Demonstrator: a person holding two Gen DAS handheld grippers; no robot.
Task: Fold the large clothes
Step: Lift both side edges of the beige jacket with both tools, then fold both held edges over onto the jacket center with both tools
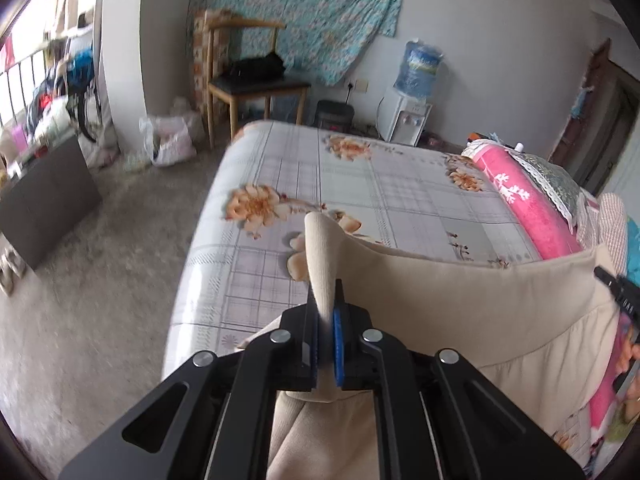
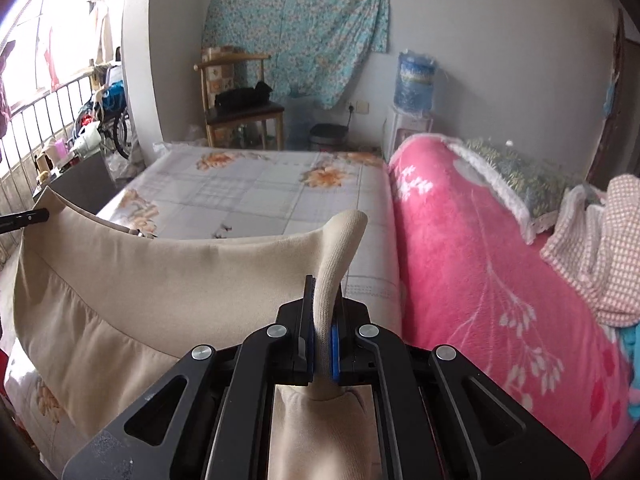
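Between the closed jaws of the left gripper [image 1: 326, 304] and right gripper [image 2: 322, 300], corners of a beige garment [image 1: 460, 300] are pinched, its edge stretched taut between them; beyond lies the floral-sheeted bed [image 1: 360, 184], a pink blanket [image 2: 480, 260] to the right.
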